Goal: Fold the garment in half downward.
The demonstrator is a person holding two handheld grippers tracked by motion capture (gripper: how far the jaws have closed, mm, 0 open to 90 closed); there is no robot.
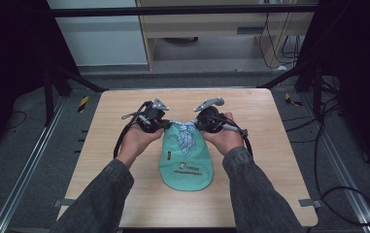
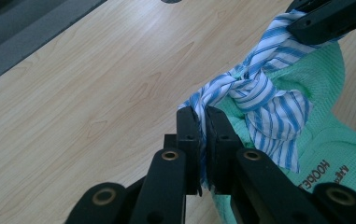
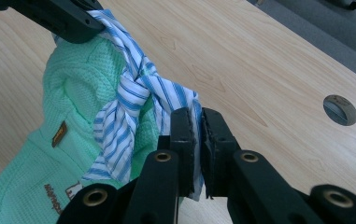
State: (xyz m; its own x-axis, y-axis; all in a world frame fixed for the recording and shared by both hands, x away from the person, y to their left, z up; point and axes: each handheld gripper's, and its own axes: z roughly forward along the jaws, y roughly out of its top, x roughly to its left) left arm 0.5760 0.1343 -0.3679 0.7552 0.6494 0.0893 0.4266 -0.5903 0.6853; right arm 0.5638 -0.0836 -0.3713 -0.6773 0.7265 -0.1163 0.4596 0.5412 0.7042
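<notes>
A mint-green knitted bib [image 1: 186,162] with printed lettering lies flat on the middle of the wooden table [image 1: 119,104]. Its two blue-and-white striped ties [image 1: 186,131] are looped into a knot at the neck end. My left gripper [image 1: 165,125] is shut on one tie end [image 2: 213,91], with the knot [image 2: 252,88] just beyond its jaws. My right gripper [image 1: 199,124] is shut on the other tie end [image 3: 192,100], with the knot [image 3: 136,86] to its left. The bib's body [image 2: 325,135] [image 3: 73,93] spreads below the knot. Each gripper view shows the other gripper's black jaws holding the far tie end.
A round hole [image 3: 339,110] is set into the tabletop near its far edge. Metal rails [image 1: 25,174] run along the floor on both sides of the table. Cables [image 1: 347,194] trail on the floor to the right.
</notes>
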